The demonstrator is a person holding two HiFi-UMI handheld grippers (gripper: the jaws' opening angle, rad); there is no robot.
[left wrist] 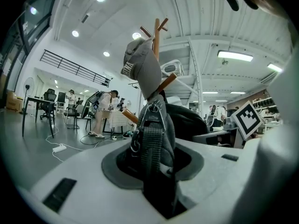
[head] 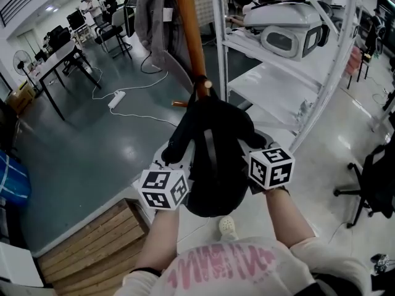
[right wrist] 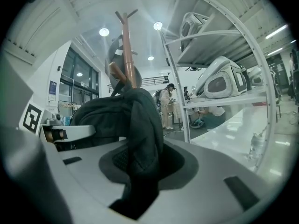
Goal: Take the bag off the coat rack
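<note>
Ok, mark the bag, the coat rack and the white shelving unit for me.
bag (head: 222, 119): head view, on its black top panel.
coat rack (head: 189, 23): head view, on the brown pole above the bag.
white shelving unit (head: 271, 82): head view, on a bare stretch of shelf.

The black backpack (head: 213, 147) hangs bulging and roughly upright, its top close against the brown wooden pole of the coat rack (head: 188, 29), beside a short angled peg (head: 179, 103). A grey webbing strap (left wrist: 150, 148) with a metal ring runs down its left side.
</note>
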